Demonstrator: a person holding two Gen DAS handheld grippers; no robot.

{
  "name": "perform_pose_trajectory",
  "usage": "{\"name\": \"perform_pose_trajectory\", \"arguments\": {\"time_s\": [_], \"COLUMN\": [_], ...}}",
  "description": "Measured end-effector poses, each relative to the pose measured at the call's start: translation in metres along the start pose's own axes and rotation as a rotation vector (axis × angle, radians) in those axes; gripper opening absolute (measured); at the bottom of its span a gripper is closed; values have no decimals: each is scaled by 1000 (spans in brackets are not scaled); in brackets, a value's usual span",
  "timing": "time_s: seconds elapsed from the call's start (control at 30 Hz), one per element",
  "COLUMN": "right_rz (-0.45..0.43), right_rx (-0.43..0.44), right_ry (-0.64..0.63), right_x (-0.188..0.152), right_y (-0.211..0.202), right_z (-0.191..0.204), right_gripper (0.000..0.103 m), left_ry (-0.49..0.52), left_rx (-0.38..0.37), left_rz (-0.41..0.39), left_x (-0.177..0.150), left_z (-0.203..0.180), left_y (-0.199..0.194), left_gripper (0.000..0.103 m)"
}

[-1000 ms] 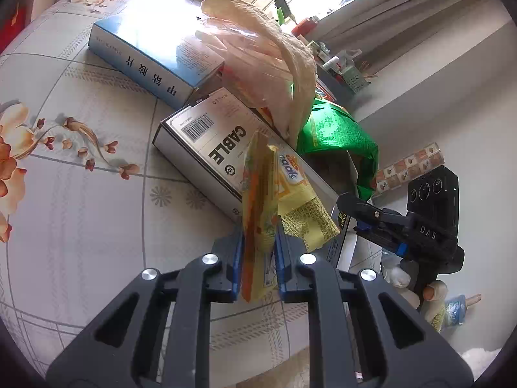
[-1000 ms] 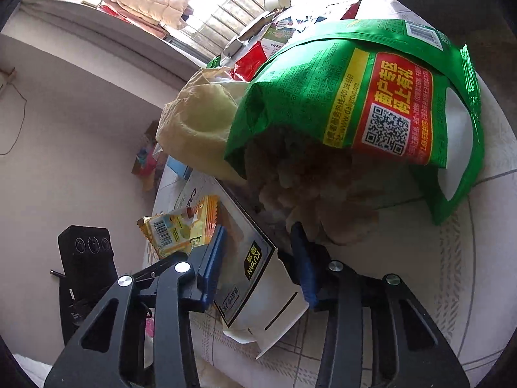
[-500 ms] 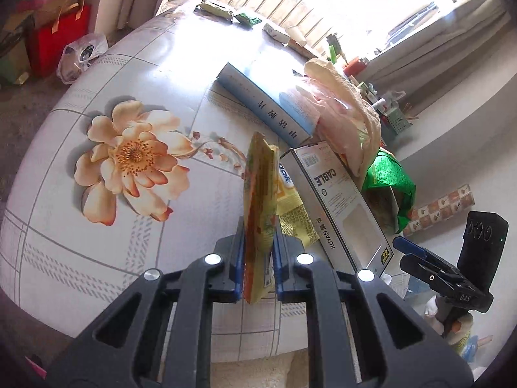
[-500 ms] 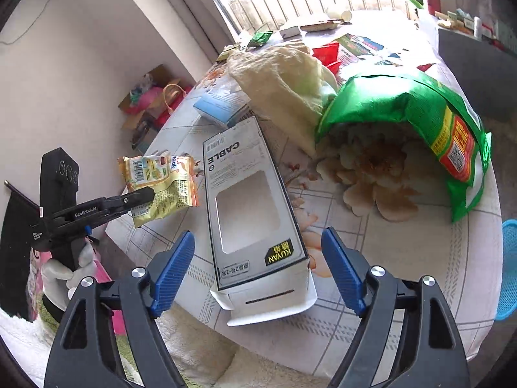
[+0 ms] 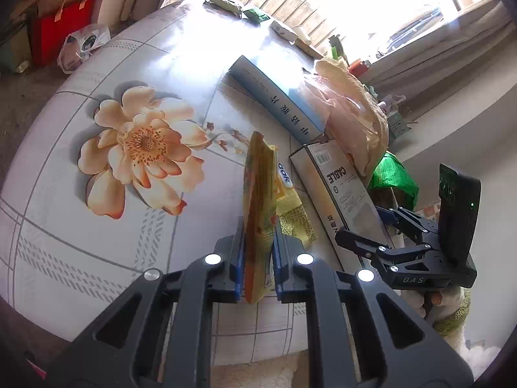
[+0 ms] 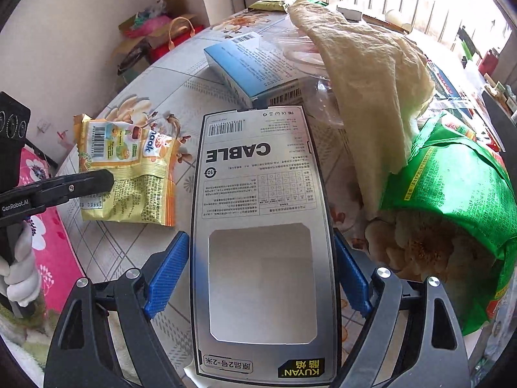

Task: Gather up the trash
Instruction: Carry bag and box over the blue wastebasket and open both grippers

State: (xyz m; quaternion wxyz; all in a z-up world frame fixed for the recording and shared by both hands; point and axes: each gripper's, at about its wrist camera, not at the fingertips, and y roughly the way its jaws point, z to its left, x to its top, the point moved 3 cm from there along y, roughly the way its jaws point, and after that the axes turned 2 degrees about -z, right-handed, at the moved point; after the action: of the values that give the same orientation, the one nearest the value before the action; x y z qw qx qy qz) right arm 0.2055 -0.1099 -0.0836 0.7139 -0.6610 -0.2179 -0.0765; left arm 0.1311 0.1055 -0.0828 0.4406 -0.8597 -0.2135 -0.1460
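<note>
My left gripper (image 5: 257, 242) is shut on a yellow-orange snack wrapper (image 5: 258, 190) and holds it edge-on above the flowered table (image 5: 97, 226). The wrapper also shows in the right wrist view (image 6: 129, 174), pinched by the left gripper's fingers (image 6: 93, 179). My right gripper (image 6: 258, 274) is wide open, its blue pads on either side of a white "CABLE" box (image 6: 258, 194) lying flat on the table. I cannot tell if the pads touch the box. The box also shows in the left wrist view (image 5: 339, 187), with the right gripper (image 5: 365, 229) at its near end.
A blue box (image 6: 248, 64) lies behind the cable box. A cream cloth (image 6: 371, 64) drapes over clear plastic. A green bag (image 6: 452, 194) lies open at the right. Red shopping bags (image 5: 61, 19) stand on the floor beyond the table.
My left gripper drew back and up with the wrapper, away from the cable box. My right gripper pulled back, opened wider, then moved forward so its pads flank the cable box.
</note>
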Motion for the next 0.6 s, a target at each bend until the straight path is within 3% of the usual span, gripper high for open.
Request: {"name": "perform_pose_trajectory", "arguments": {"time_s": [0.27,0.6], "right_rz": [-13,-77], "right_rx": [-31,88], "right_ry": [10,116], "right_x": [-11,-56], "right_y": [-8,-56], "right_z": [7,2], "right_gripper": [78,78], "left_ry": [14,97], "left_rx": [-1,-5], "left_rz": [-15,-47], "left_x": [-1,-9], "left_z": [-3,-39], "left_y": [-9,-36], "left_gripper": [12,12]}}
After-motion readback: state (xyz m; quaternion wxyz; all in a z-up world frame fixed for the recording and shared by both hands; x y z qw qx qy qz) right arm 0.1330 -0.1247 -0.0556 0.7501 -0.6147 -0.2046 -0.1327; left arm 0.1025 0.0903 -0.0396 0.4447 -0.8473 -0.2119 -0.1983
